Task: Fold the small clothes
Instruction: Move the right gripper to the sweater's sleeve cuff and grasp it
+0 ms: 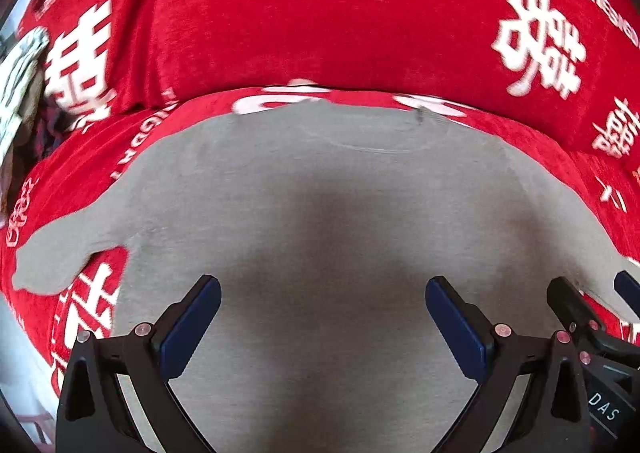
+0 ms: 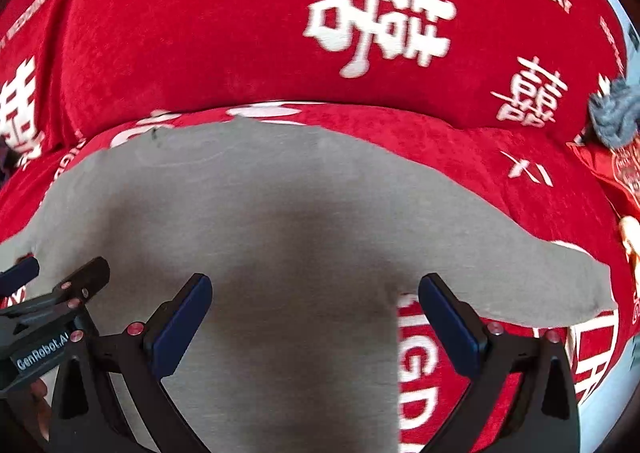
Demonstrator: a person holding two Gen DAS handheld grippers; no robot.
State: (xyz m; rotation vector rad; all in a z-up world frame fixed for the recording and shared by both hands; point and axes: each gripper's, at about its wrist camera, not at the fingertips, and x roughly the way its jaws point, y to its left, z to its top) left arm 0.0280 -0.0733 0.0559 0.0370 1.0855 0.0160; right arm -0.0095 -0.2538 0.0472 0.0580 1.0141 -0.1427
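A small grey T-shirt (image 1: 320, 193) lies spread flat on a red seat cover, neckline at the far side, short sleeves out to each side. The same grey T-shirt (image 2: 260, 213) fills the right wrist view. My left gripper (image 1: 322, 293) hovers open over the shirt's middle, nothing between its blue pads. My right gripper (image 2: 316, 293) is open too, over the shirt's right half near its side edge. The right gripper (image 1: 592, 305) shows at the right edge of the left wrist view. The left gripper (image 2: 52, 281) shows at the left edge of the right wrist view.
The shirt rests on a red cover with white characters (image 1: 320, 13) that rises into a backrest behind. A patterned bundle (image 1: 20, 77) sits at the far left. A grey knitted item (image 2: 614, 113) and a red printed packet (image 2: 616, 173) lie at the far right.
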